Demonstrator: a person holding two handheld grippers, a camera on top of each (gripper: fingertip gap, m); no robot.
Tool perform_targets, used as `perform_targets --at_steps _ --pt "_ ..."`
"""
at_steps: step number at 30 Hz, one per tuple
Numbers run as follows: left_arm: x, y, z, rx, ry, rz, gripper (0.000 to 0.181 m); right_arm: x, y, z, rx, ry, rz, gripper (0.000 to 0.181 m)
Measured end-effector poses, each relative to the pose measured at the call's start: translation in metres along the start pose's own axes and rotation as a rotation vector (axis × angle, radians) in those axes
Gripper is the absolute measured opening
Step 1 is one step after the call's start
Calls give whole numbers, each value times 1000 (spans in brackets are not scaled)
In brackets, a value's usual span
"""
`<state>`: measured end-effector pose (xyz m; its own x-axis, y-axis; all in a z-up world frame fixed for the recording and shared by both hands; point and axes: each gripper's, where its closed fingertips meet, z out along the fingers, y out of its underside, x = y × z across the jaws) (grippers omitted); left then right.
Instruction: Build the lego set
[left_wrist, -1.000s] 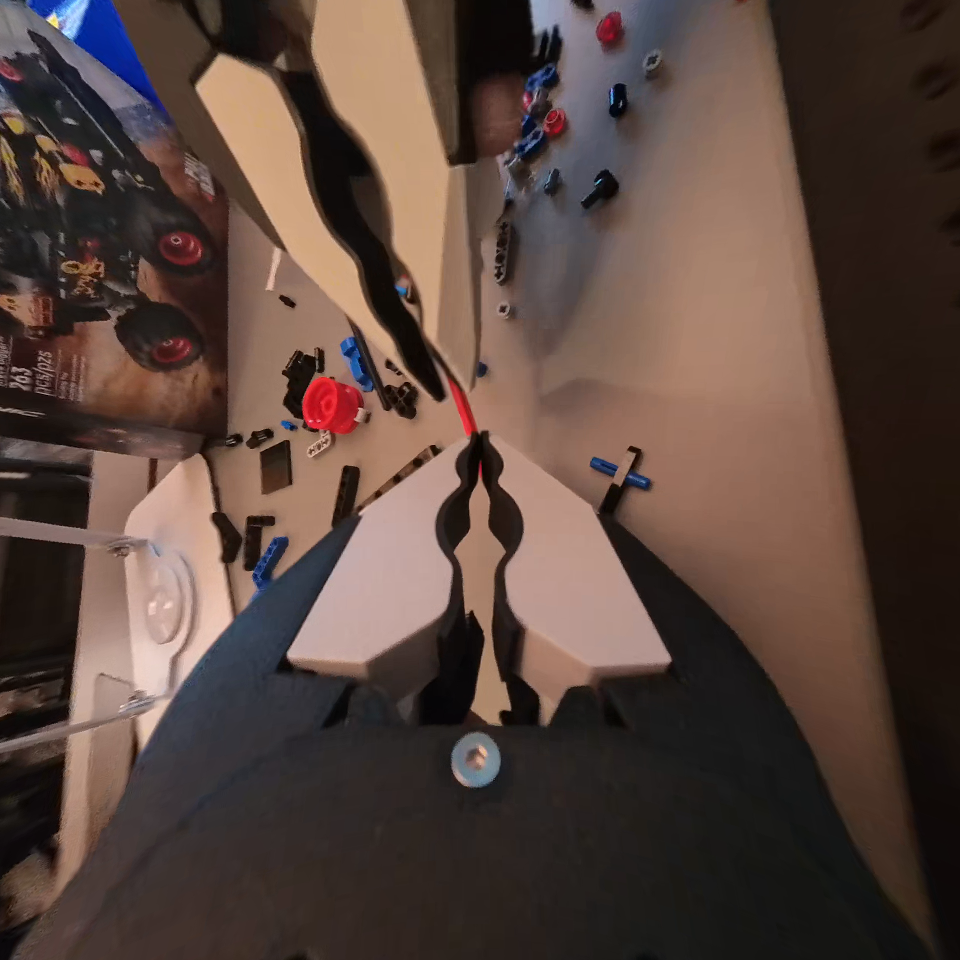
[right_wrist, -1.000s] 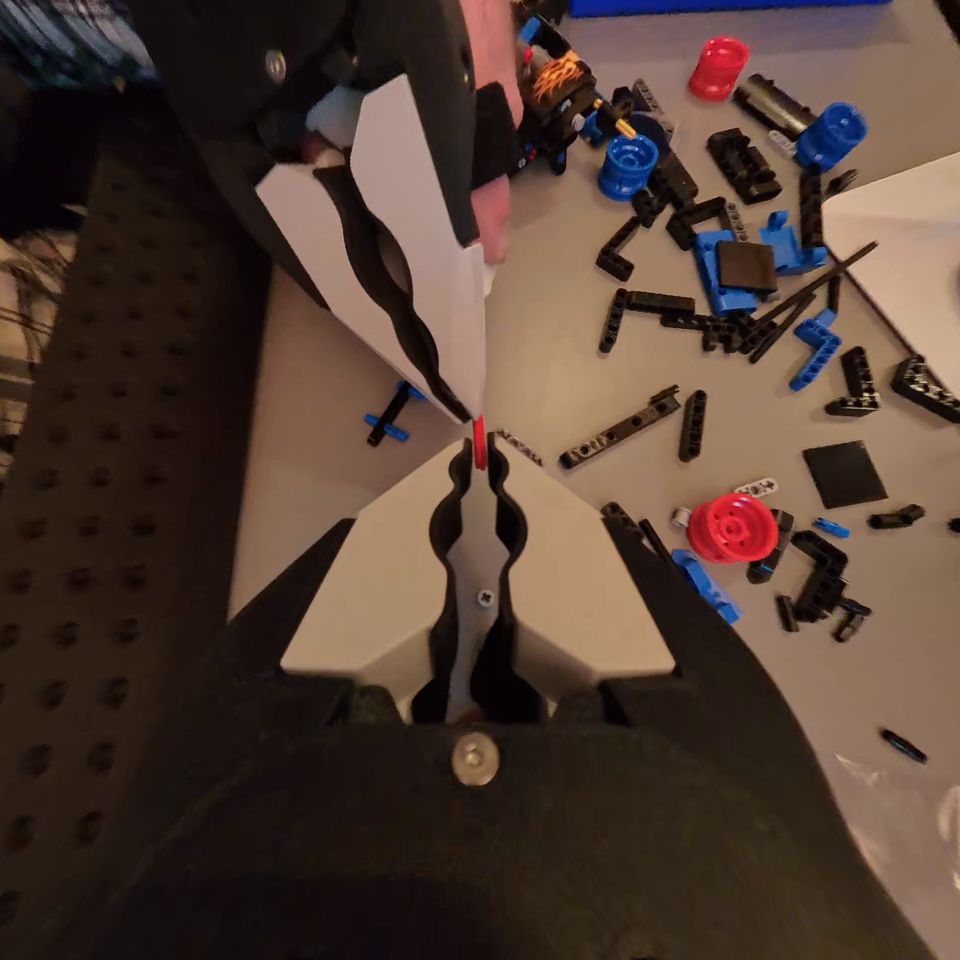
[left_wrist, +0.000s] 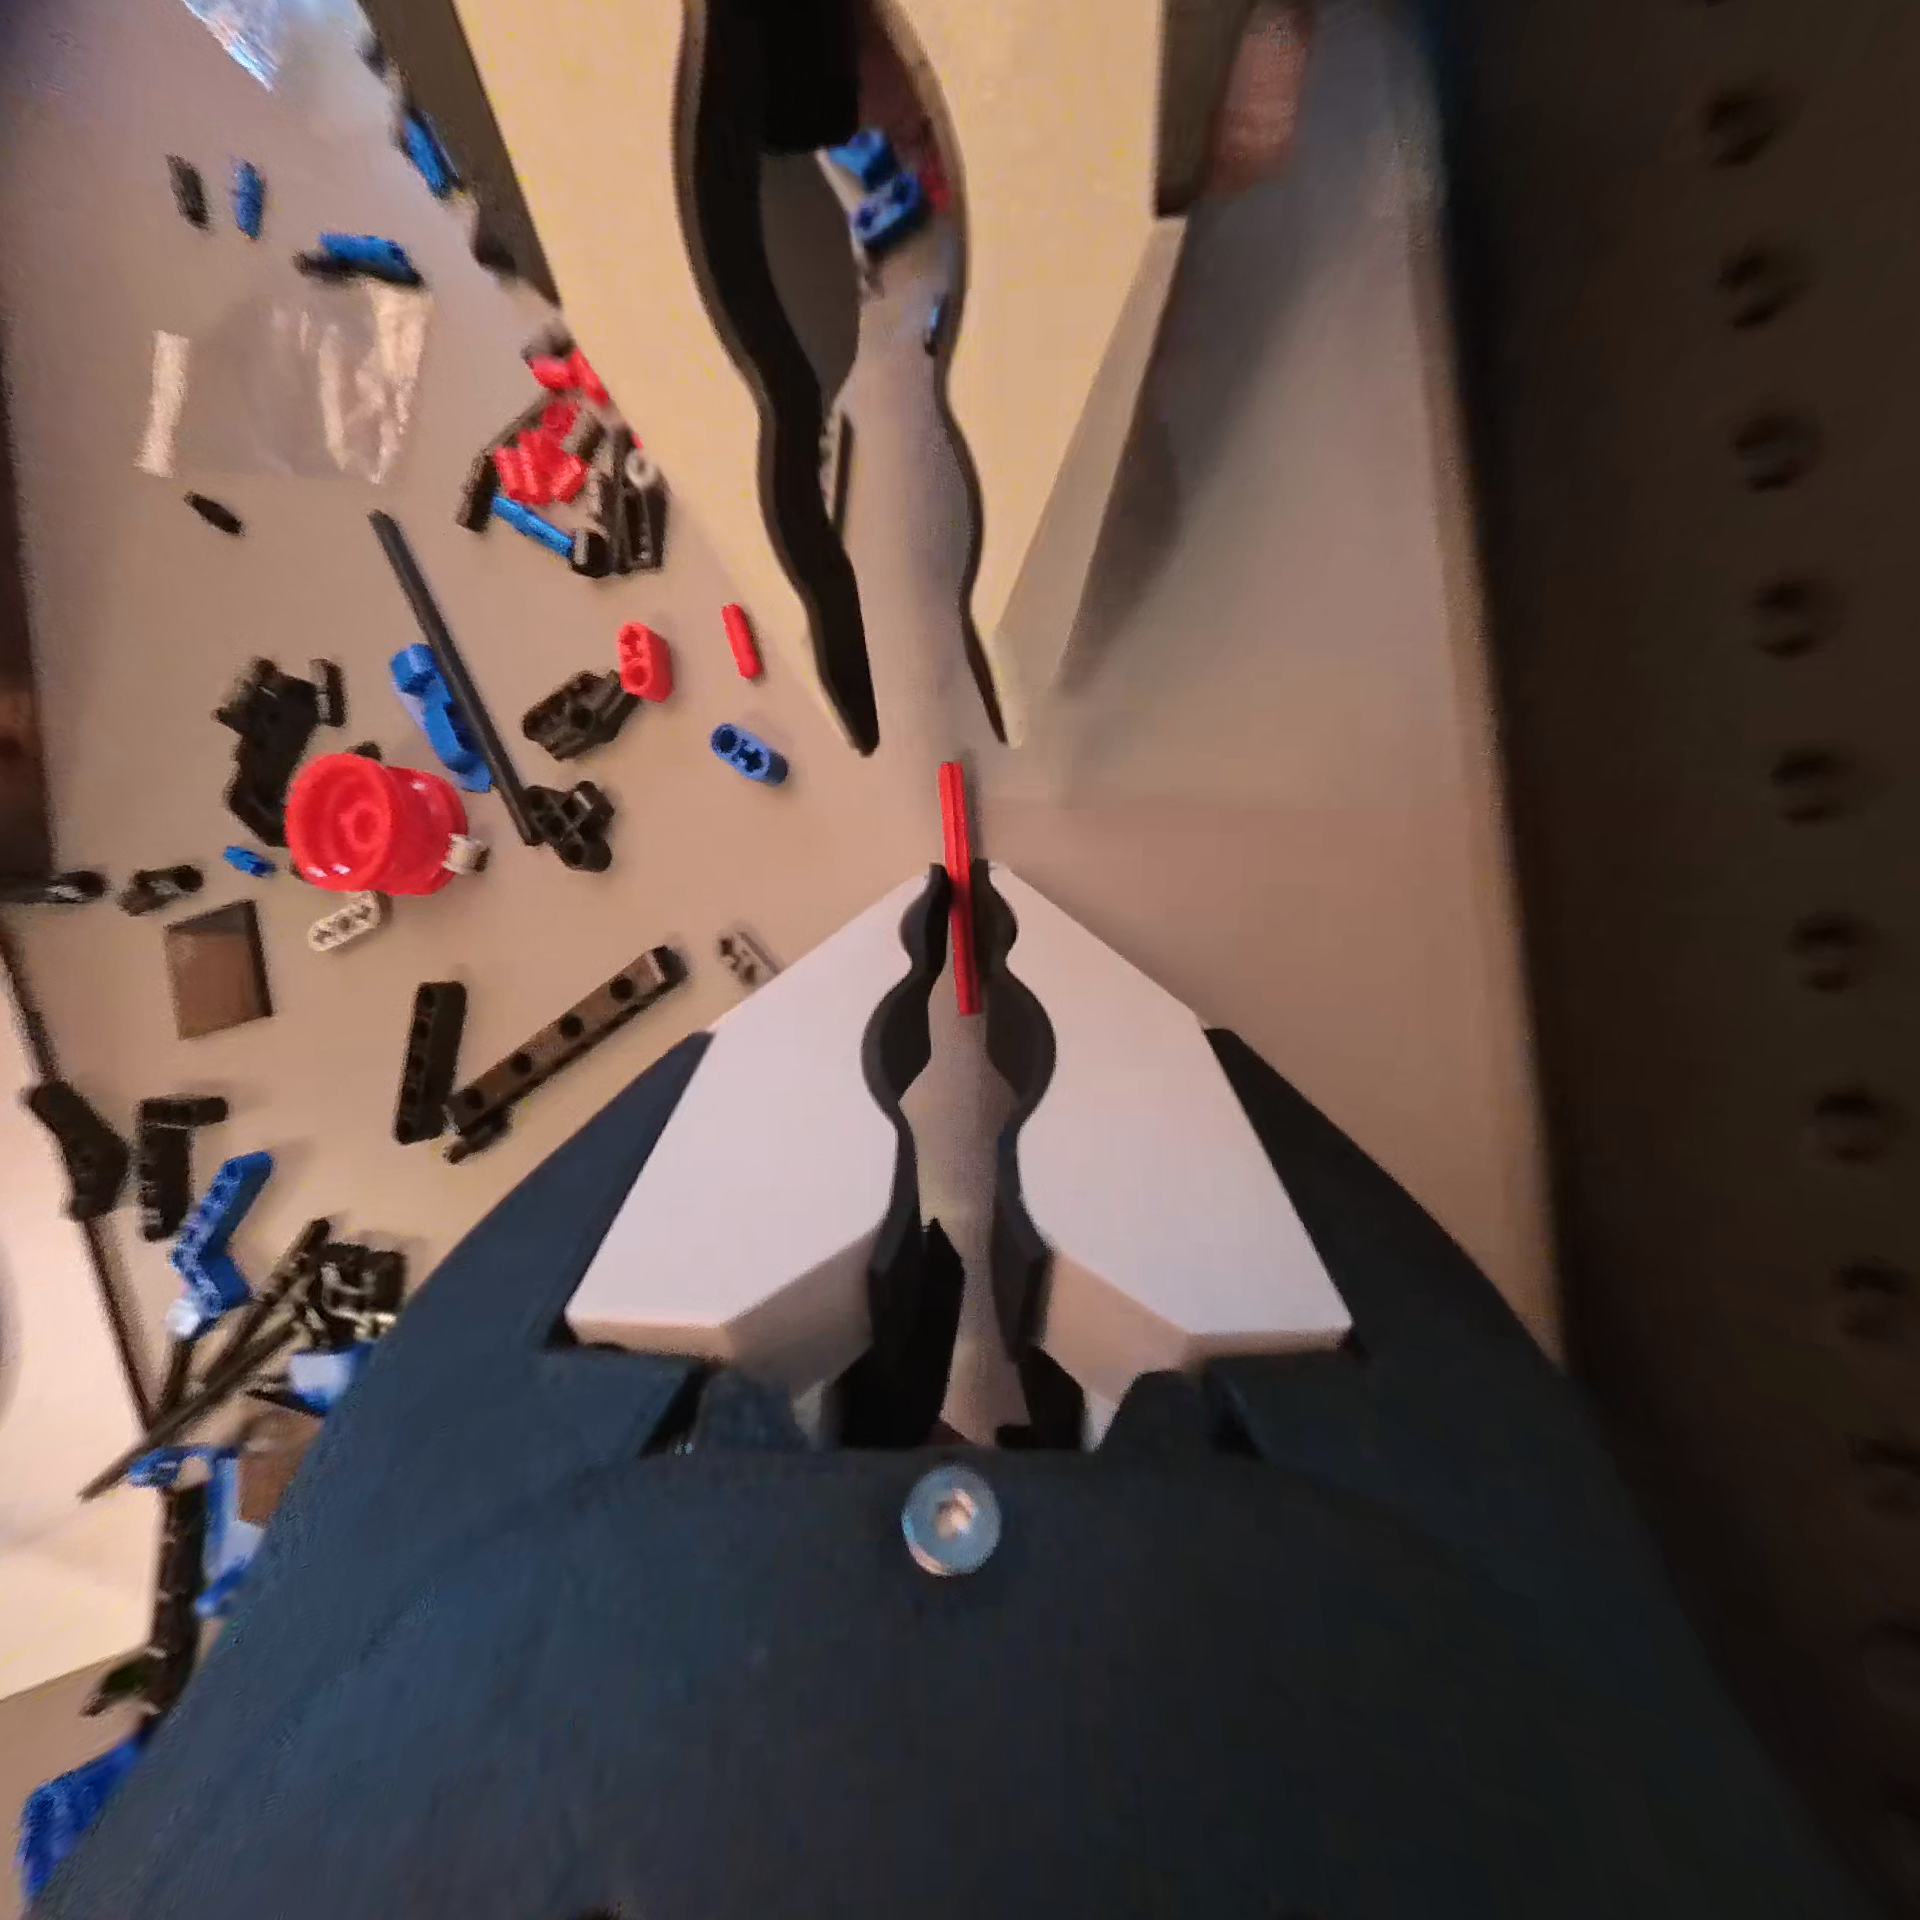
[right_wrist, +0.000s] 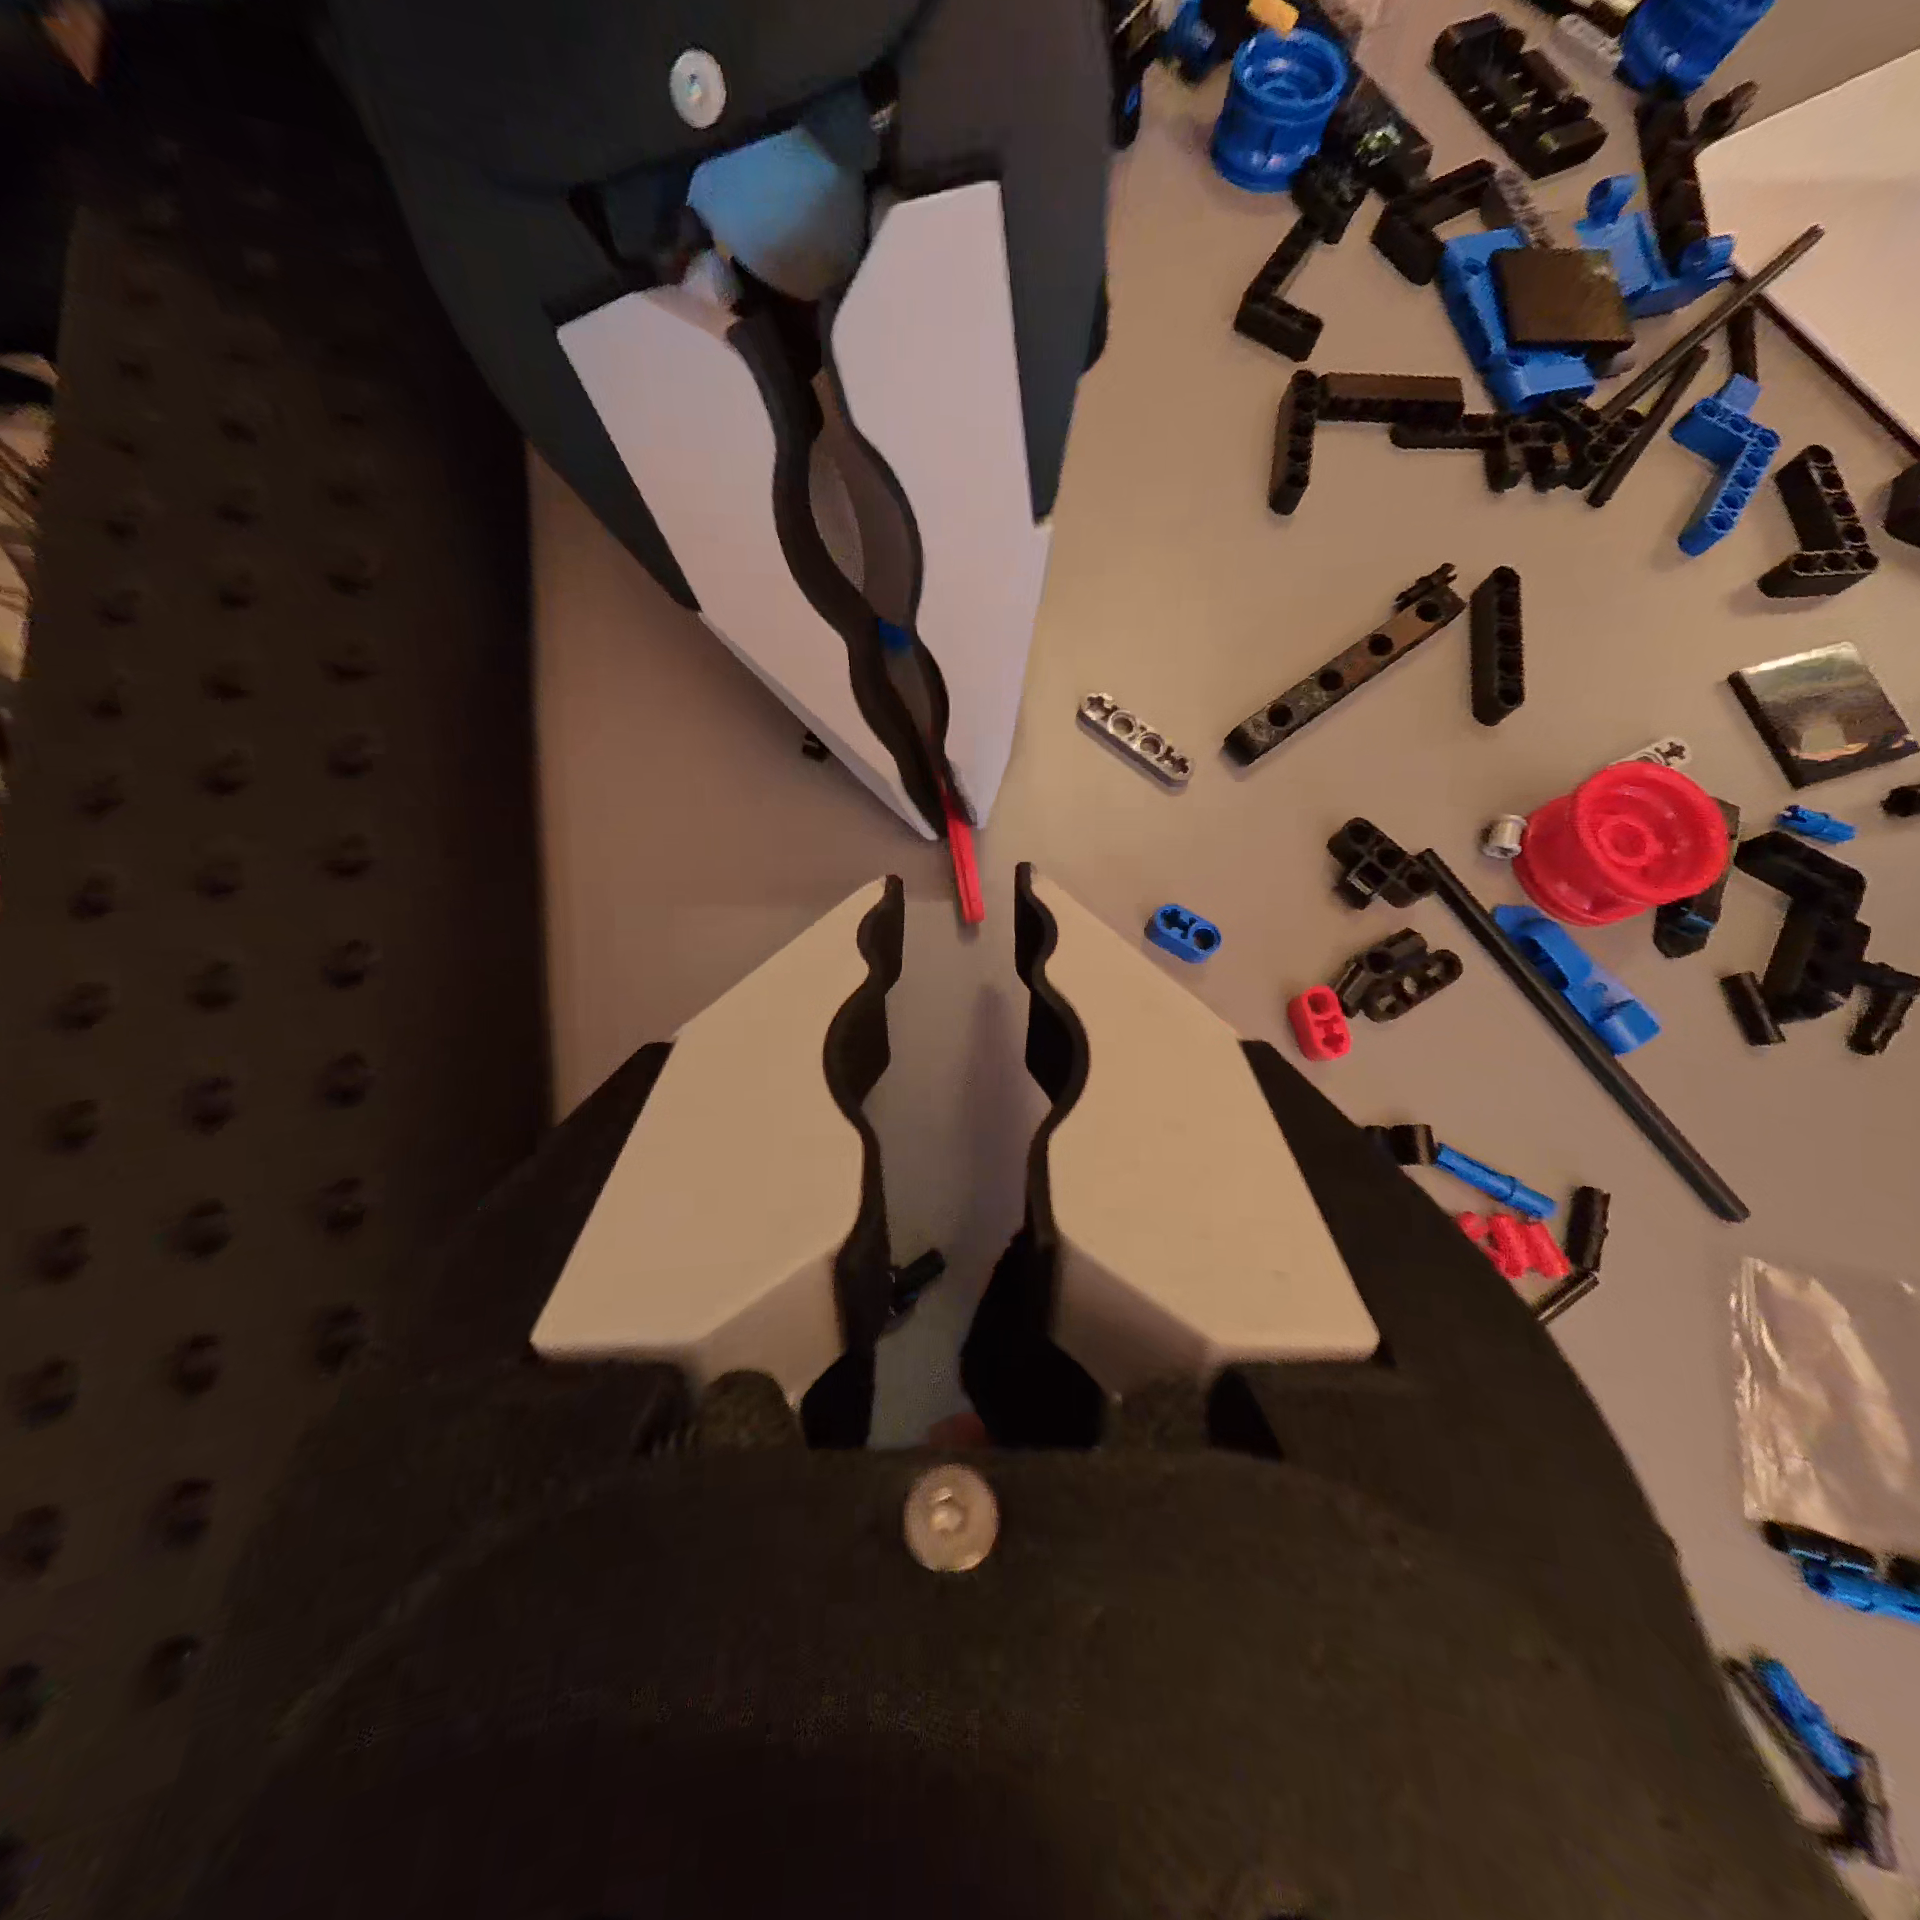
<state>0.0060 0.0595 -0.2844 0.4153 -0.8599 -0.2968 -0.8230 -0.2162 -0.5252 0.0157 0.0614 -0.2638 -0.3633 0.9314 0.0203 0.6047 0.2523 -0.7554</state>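
A: Two grippers over the grey table (right_wrist: 1195, 582)?

B: Yes. The left gripper (left_wrist: 962, 873) is clenched on one thin red axle (left_wrist: 958, 883); the right gripper (right_wrist: 958, 878) is released, its tips flanking the axle's free end.

A: Loose pieces?

B: One red wheel hub (right_wrist: 1626, 854), one long black axle (right_wrist: 1579, 1029).

Both grippers (left_wrist: 961, 878) (right_wrist: 958, 883) have dark matte bodies, pale wedge fingers with wavy black pads, and a silver screw (right_wrist: 949, 1523).
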Motion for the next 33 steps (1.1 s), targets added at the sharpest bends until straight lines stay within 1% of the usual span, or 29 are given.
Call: perform_targets --at_steps 2,3,5,6,8,11,14,18,20,21,22,26,27,28,29,30,33 --pt "-6 -10 -8 64 -64 32 1 1 -3 -3 40 -5 44 21" --pt "-13 -15 -13 82 -124 50 1 2 -6 -4 63 -12 68 22" --pt "-17 -27 -22 136 -193 118 1 1 -13 -8 124 -43 131 23" --pt "-18 -33 -25 161 -217 138 1 0 -18 -11 163 -64 170 22" --pt "-19 -39 -29 169 -277 212 1 2 -27 -17 233 -89 228 12" --pt "-24 -47 -36 195 -360 268 1 4 -33 -25 299 -103 273 7" --pt "-24 -54 -43 243 -387 281 1 4 -38 -32 344 -95 264 1" --pt "-25 -61 -51 310 -389 248 1 3 -44 -40 387 -91 249 1" --pt "-30 -59 -53 308 -412 241 8 4 -45 -41 386 -63 237 1" --pt "-31 -57 -55 301 -420 248 7 4 -46 -43 392 -62 239 1" --pt "-30 -56 -56 300 -415 253 2 4 -48 -44 402 -64 242 1" --pt "-31 -59 -61 305 -469 272 1 6 -54 -48 446 -30 247 2" --pt "-32 -62 -64 332 -480 269 1 7 -56 -49 463 -27 261 5" --pt "-32 -64 -67 355 -483 253 1 8 -58 -50 476 -28 277 15" --pt "-34 -65 -70 374 -491 245 1 8 -59 -51 492 -30 288 18" --pt "-34 -67 -72 388 -497 248 1 8 -61 -53 513 -32 296 17" --pt "-32 -69 -73 388 -509 273 1 2 -67 -54 547 -57 297 2"
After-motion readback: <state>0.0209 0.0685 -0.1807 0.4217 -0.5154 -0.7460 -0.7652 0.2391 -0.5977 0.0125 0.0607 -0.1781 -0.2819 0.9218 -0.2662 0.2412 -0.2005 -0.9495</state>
